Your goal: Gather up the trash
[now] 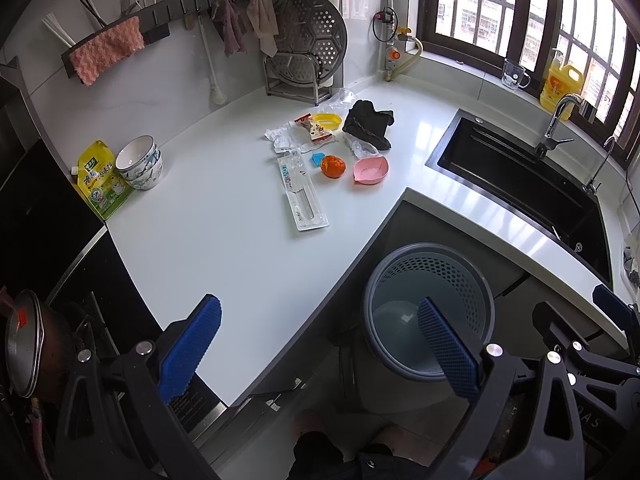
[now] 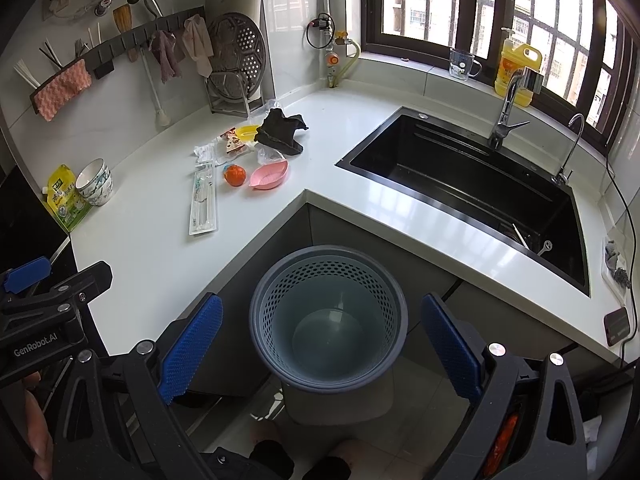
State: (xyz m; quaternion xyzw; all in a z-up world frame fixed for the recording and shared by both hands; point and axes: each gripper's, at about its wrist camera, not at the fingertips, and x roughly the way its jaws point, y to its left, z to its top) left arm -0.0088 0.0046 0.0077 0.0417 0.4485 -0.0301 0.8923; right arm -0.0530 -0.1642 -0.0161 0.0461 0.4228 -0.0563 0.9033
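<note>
You have one perforated bin (image 2: 328,316), one orange ball (image 1: 333,166), one pink dish (image 1: 371,171), one yellow dish (image 1: 327,121), one dark cloth (image 1: 368,123), one toothbrush pack (image 1: 303,192), two stacked bowls (image 1: 140,162).

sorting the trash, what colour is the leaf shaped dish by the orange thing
Pink. The dish shows best in the left wrist view.

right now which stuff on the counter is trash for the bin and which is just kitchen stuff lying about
For the job: snack wrapper, clear plastic bits, toothbrush pack, orange peel, bin.

Probably just lying about: stacked bowls, pink dish, yellow dish, dark cloth, yellow pouch, soap bottle.
</note>
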